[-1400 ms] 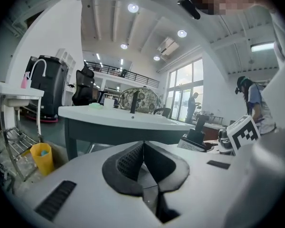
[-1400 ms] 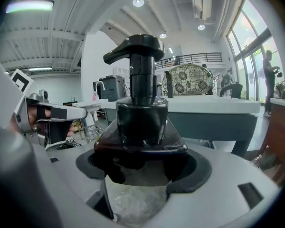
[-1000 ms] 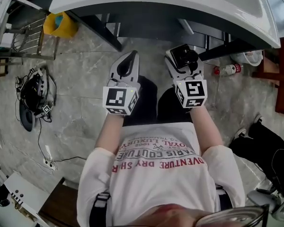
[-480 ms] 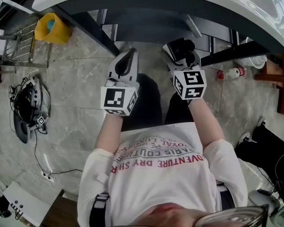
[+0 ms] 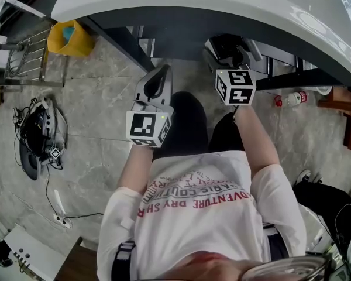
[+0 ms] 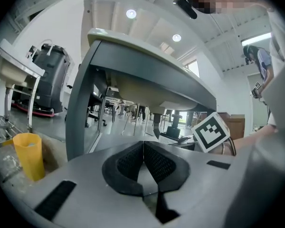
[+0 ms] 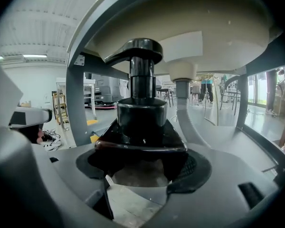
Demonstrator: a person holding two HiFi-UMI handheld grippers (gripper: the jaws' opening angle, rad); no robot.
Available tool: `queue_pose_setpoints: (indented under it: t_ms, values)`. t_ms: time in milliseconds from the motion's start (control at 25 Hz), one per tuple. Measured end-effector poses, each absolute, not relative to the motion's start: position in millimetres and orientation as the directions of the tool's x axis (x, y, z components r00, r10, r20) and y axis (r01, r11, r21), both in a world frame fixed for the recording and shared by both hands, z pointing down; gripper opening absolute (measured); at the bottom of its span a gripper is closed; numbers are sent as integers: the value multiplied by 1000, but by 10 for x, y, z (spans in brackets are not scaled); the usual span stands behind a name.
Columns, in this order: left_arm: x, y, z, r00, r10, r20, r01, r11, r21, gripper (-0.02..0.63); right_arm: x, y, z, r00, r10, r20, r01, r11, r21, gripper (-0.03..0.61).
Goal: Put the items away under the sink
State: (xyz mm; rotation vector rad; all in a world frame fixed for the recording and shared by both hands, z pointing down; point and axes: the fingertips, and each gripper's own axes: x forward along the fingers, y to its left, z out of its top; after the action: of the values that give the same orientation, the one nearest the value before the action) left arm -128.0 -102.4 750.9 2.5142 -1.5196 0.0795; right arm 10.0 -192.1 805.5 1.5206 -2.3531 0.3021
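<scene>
Spanning the top of my head view is the white sink, its curved rim covering the tips of what I hold out in front of me. Below it lies the grey marbled floor, and a dark grey frame leg slants down from under the basin. My right gripper reaches under the sink's edge. In the right gripper view it is clamped on a black pump bottle, which stands upright between the jaws with its pump head just below the pale underside of the basin. A pale drain pipe comes down just beside it, to the right. My left gripper sits lower and to the left, out over open floor and short of the sink. In the left gripper view its ribbed pads are pressed together with nothing between them. A yellow bin stands on the floor to the left, beside the frame leg. A tangle of black gear and cables lies further left. A small bottle with a red cap lies on its side on the floor at the right.
</scene>
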Motion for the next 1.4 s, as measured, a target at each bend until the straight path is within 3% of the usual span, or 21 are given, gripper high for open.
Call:
queue_pose_setpoints:
  t_ms: [760, 1400]
  values:
    - [-1401, -1220, 7762, 489, -853, 182, -870, -461, 173, 23, 50, -2547, 8435, -284, -854, 436, -949, 316, 2, 368]
    - [-1326, -1206, 7806, 511, -836, 201, -859, -489, 153, 23, 61, -2703, 8463, -214, -897, 387, -962, 262, 75, 368]
